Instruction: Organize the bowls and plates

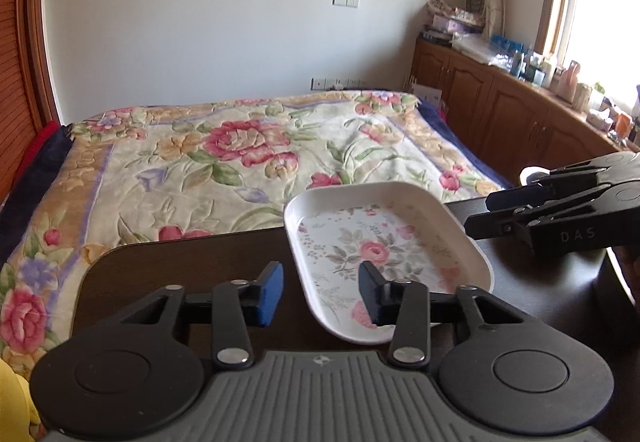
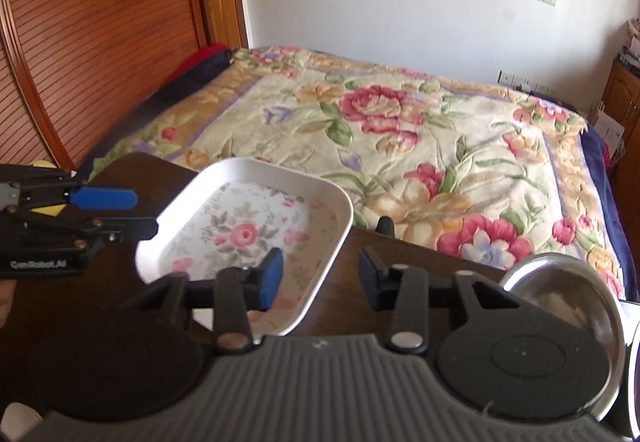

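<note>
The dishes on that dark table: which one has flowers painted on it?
The white rectangular tray has them: pink roses and grey-green leaves across its floor. The round metal bowl at the table's right end is plain and shiny, with no pattern.

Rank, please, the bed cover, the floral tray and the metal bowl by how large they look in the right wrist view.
1. Bed cover: by far the largest.
2. Floral tray.
3. Metal bowl: looks smallest, but it sits near the camera, the right gripper hides part of it, and the frame edge may cut it, so its gap to the tray is unsure.

Left gripper (image 1: 321, 292) open-jawed; right gripper (image 2: 320, 280) likewise
</note>
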Motion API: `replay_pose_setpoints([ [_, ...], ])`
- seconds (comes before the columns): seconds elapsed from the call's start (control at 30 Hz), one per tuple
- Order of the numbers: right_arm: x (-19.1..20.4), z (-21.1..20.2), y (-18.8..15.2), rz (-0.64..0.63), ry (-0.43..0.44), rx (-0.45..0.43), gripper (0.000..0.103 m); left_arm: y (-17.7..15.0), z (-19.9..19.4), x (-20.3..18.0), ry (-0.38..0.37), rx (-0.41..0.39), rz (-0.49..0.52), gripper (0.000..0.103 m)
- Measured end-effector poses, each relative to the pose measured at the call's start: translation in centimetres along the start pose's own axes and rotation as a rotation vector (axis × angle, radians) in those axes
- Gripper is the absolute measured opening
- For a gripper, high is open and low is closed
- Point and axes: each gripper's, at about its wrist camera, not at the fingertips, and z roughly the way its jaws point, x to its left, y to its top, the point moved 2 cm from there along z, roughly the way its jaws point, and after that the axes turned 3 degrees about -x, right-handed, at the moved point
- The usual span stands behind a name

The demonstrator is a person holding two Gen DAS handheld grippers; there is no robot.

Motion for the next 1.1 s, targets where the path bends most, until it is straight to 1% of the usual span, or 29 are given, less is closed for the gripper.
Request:
replay_pose_setpoints([
  [0.03,-0.1,0.3,0.0,-0.002,0.001,0.01,0.038,0.0,0.4,0.1,0.003,0.009,0.0,0.038],
  [0.07,-0.1,0.6,0.0,-0.007,0.005,0.018,0.031,0.0,0.9,0.1,0.006,0.017,0.002,0.036],
  [0.1,-0.2,0.8,0.0,-0.009,0.007,0.029,0.029,0.0,1.2,0.2,0.007,0.022,0.003,0.034],
  [0.37,-1.1,2.3,0.3,0.007,0.017,0.078,0.026,0.0,2.9,1.0,0.008,0.045,-0.02,0.026],
  [0.47,-1.1,2.7,0.5,0.005,0.024,0.097,0.022,0.1,3.2,1.1,0.007,0.051,-0.025,0.021],
  [0.6,-0.8,3.1,0.8,-0.019,0.026,0.119,0.021,-0.1,3.8,1.1,0.0,0.063,-0.028,0.016],
  [0.73,-1.0,3.5,0.8,-0.013,0.045,0.143,0.02,-0.1,3.9,1.2,-0.004,0.061,-0.036,0.014],
  [0.77,-1.0,3.7,0.8,-0.016,0.062,0.161,0.02,0.0,4.0,1.2,-0.006,0.061,-0.037,0.013],
  [0.8,-0.8,4.0,0.6,-0.022,0.1,0.185,0.021,-0.1,3.9,1.2,-0.005,0.059,-0.036,0.013],
  [0.83,-0.7,4.0,0.7,-0.027,0.109,0.193,0.021,-0.1,3.9,1.1,0.003,0.057,-0.032,0.013],
  [1.03,-0.2,3.8,0.7,-0.044,0.1,0.188,0.02,-0.3,3.8,1.5,0.003,0.055,-0.046,0.013],
  [1.1,-0.2,3.8,0.6,-0.046,0.097,0.179,0.019,-0.3,3.7,1.4,0.007,0.056,-0.046,0.013],
])
